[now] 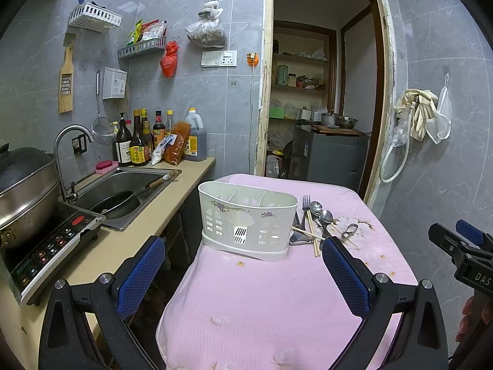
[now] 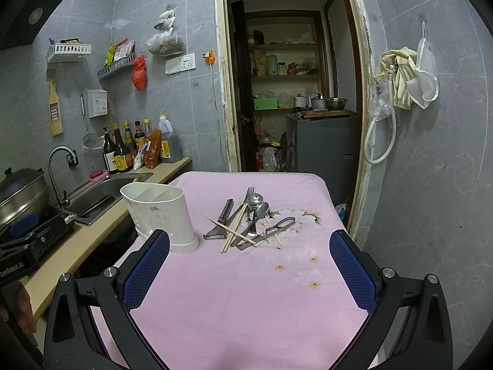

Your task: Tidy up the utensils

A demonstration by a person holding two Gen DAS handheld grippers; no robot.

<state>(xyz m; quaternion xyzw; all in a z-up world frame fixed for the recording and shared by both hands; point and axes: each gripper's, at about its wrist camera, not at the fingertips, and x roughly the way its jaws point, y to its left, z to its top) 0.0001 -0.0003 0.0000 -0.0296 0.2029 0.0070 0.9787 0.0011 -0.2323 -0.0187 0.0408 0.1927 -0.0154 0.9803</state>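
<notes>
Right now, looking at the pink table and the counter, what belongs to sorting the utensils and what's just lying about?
For the job:
white utensil caddy
fork
two spoons
chopsticks
peeler
metal clip tool

Lying about:
frying pan in the sink
sauce bottles
lidded pot
pink soap dish

Glossy white plastic caddy, shiny metal spoons, wooden chopsticks, matt pink cloth

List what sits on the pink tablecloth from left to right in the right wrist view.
White utensil caddy → peeler → chopsticks → fork and two spoons → metal tongs-like piece. All loose utensils lie outside the caddy.
</notes>
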